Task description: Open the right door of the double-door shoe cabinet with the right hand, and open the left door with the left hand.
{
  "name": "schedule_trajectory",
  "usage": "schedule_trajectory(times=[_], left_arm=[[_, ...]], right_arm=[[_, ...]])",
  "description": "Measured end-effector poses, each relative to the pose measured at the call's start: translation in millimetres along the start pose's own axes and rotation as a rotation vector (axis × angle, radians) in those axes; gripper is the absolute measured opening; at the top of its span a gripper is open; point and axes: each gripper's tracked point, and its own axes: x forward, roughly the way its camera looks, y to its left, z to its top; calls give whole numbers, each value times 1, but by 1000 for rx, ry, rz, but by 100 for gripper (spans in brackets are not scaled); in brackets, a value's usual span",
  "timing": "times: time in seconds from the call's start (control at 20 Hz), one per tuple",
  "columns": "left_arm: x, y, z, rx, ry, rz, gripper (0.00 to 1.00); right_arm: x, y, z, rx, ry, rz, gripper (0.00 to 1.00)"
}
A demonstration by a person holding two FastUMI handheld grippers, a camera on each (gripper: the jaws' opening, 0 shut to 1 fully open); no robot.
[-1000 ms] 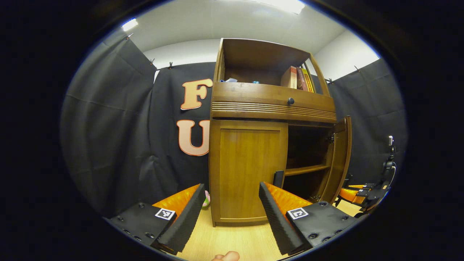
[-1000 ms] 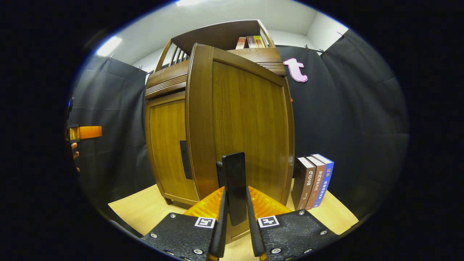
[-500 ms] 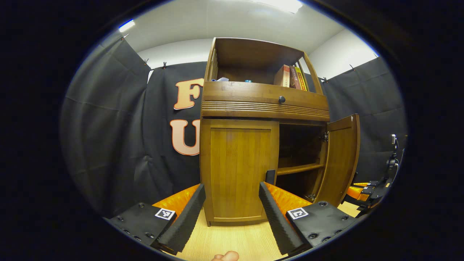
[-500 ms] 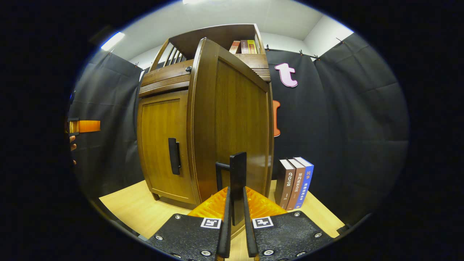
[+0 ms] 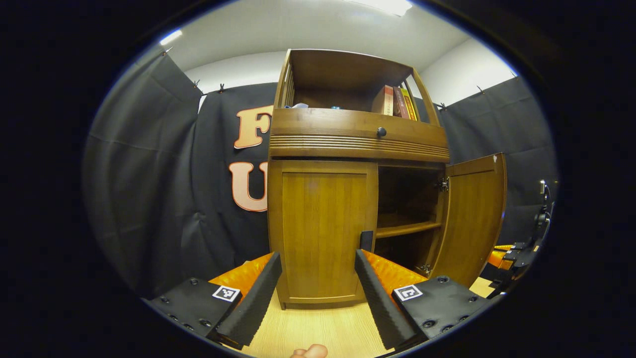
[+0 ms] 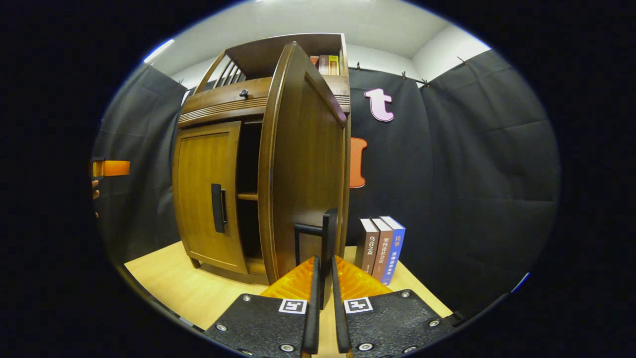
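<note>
The shoe cabinet [image 5: 348, 199] stands on a light wooden table [image 5: 318, 328], black cloth behind. The right hand-held gripper [image 6: 323, 298] pinches the right door's handle [image 6: 328, 233]; the left hand-held gripper [image 5: 318, 293] is spread before the left door [image 5: 323, 228].

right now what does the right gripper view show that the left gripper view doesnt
The right gripper view alone shows three standing books beside the cabinet and the right gripper shut on the right door's handle.

The left gripper view alone shows the left gripper's fingers spread, facing the closed left door.

Both show the right door swung open and an inner shelf.
</note>
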Motion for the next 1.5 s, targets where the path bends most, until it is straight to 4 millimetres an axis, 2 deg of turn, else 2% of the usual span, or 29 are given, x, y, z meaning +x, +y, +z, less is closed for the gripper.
schedule_trajectory(times=[0.3, 0.35, 0.4, 0.45, 0.5, 0.6, 0.65, 0.7, 0.75, 0.8, 0.85, 0.9, 0.95, 1.0, 1.15, 1.5], left_arm=[[6, -8, -4, -13, 11, -7, 95], [7, -9, -5, -12, 14, -7, 95], [9, -11, -7, -12, 18, -8, 96], [11, -13, -10, -11, 23, -11, 96], [13, -15, -11, -11, 29, -12, 95], [16, -19, -15, -3, 39, -13, 95], [18, -20, -15, 2, 42, -12, 95], [19, -21, -15, 3, 42, -11, 97], [21, -23, -16, 0, 40, -14, 97], [23, -27, -16, -8, 38, -21, 97], [27, -30, -16, -17, 40, -25, 95], [31, -32, -17, -24, 44, -25, 95], [33, -34, -20, -29, 49, -26, 95], [37, -37, -21, -32, 54, -27, 95], [49, -46, -30, -34, 69, -36, 97], [86, -76, -46, -7, 81, -65, 97]], right_arm=[[-2, -33, -1, -46, -13, -70, 12], [-4, -37, -1, -44, -14, -74, 22], [-4, -40, -1, -40, -13, -77, 22], [-4, -44, -1, -36, -12, -80, 21], [-6, -48, -2, -27, -12, -81, 8], [-7, -55, -3, -3, -10, -82, 7], [-7, -59, -4, 6, -10, -86, 21], [-7, -64, -6, 13, -11, -93, 6], [-9, -68, -8, 20, -10, -100, 21], [-8, -69, -7, 22, -8, -109, 6], [-9, -73, -8, 20, -8, -122, 22], [-12, -84, -10, 16, -8, -138, 6], [-16, -95, -12, 10, -11, -161, 22], [-23, -106, -12, 6, -16, -184, 4], [-36, -112, -8, 50, -34, -175, 5], [-45, -126, -7, 52, -40, -197, 5]])
